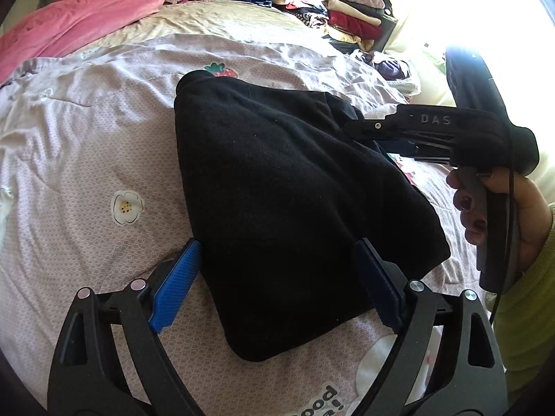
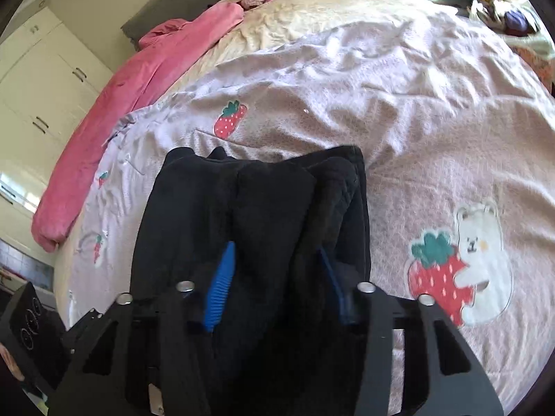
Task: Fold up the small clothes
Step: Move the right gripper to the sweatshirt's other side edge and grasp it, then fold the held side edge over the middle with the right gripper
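Black garment (image 1: 277,208), folded, lies on the bed's lilac quilt (image 1: 86,156) at frame centre. Left wrist view: left claw (image 1: 277,284) spread wide, straddling its near end, and the right hand (image 1: 503,222). Right wrist view: right claw (image 2: 277,277) clenched on a raised fold; strawberry-bear patch (image 2: 458,263) at right.

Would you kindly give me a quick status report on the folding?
Left gripper open, astride black garment. Right gripper shut on its bunched edge. Nothing blocking on bedspread.

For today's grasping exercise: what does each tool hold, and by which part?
The right tool pinches a bunched fold of the black garment. The left tool stands open astride the garment's near end, gripping nothing.
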Tool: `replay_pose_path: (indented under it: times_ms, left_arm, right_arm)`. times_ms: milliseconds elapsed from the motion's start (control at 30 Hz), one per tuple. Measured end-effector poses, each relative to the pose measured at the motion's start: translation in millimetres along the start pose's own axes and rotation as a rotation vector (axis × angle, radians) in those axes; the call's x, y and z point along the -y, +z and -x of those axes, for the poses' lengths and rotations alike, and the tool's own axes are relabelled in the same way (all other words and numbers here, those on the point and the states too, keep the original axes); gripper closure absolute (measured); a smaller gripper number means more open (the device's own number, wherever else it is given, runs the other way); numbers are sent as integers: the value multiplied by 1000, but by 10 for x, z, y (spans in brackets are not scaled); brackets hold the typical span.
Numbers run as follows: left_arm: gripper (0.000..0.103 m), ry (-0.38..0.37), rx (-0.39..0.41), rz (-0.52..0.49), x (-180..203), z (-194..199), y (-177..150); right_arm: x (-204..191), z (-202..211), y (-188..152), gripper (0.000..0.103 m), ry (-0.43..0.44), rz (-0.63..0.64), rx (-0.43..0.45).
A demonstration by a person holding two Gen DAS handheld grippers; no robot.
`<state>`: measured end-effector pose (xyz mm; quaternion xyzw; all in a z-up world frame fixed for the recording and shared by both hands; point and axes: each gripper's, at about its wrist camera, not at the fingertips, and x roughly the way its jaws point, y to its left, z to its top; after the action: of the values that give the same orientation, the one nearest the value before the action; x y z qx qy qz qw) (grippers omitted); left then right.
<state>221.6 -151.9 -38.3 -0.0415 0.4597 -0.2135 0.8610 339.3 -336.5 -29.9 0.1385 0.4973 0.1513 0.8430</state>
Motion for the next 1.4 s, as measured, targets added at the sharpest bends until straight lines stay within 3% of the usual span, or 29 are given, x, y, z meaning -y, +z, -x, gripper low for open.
replay_pose_path:
  times_ms: [67, 100, 167, 467, 600, 833, 967, 1200, 1400]
  left_arm:
    - [22, 2, 0, 4, 3, -2, -2]
    - [22, 5, 1, 2, 9, -4, -3]
    - [22, 7, 2, 2, 20, 0, -7]
    - [22, -3, 14, 21, 59, 63, 21]
    - [22, -1, 15, 8, 117, 57, 69]
    - [22, 35, -21, 3, 107, -82, 93]
    - [22, 19, -64, 28, 28, -187, 53]
    - [22, 2, -54, 41, 27, -141, 16]
    - [22, -14, -22, 50, 28, 11, 41]
  right_arm:
    - [-38, -17, 15, 74, -6, 27, 3]
    - [-53, -18, 17, 84, -13, 42, 7]
    - [-111, 19, 13, 89, -18, 91, 29]
    - [-399, 468, 113, 91, -41, 289, 151]
    - [-345, 407, 182, 91, -68, 290, 147]
    - [22, 50, 150, 91, -78, 177, 79]
    - [88, -97, 44, 87, -117, 183, 57]
    - [-33, 108, -23, 78, -133, 234, 76]
    - [-88, 421, -200, 59, -108, 230, 124]
